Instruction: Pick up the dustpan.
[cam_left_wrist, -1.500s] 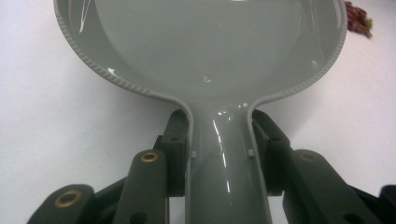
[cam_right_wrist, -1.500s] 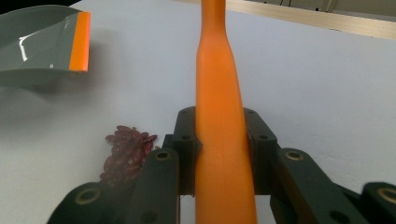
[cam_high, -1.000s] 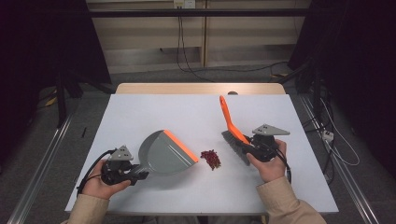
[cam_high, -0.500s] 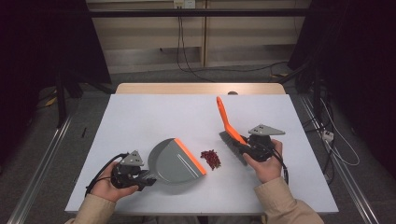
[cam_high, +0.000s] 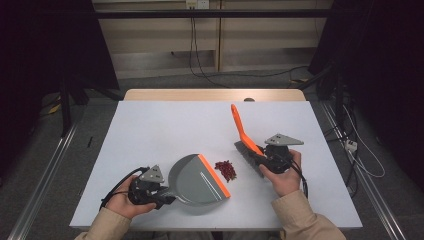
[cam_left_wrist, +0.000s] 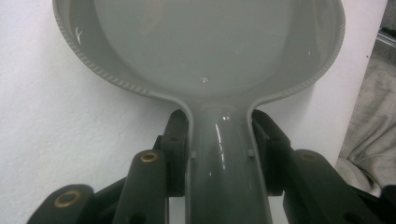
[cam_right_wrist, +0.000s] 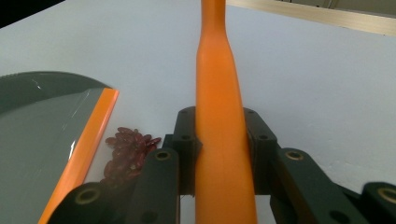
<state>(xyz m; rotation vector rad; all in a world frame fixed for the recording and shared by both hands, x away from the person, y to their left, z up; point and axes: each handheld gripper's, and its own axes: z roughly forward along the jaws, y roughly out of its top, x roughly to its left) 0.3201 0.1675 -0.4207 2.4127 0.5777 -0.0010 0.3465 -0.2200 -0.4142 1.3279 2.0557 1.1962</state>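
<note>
My left claw (cam_high: 167, 196) is clamped on the grey handle of the dustpan (cam_high: 197, 181), and in the left gripper view I see both black jaws pressed against the sides of that handle (cam_left_wrist: 227, 158), with the pan's rounded bowl spreading out ahead of them. On the high view the dustpan lies flat on the white desk (cam_high: 165, 125), near its front edge and left of centre, with its orange lip (cam_high: 214, 174) turned toward the right.

My right claw (cam_high: 257, 159) is clenched on the brush (cam_high: 244, 135). In the right gripper view the orange brush handle (cam_right_wrist: 219, 116) runs straight up between the two jaws, which grip it from both sides. On the high view the handle slants up and away toward the far side of the desk, while the dark bristle end sits low by my right hand (cam_high: 282, 172).

A small pile of dark red beans (cam_high: 226, 169) lies on the desk between the two tools, just beside the dustpan's orange lip and a little apart from the brush head. In the right gripper view I see the same beans (cam_right_wrist: 125, 151) right next to the lip, at the lower left of my jaws.
</note>
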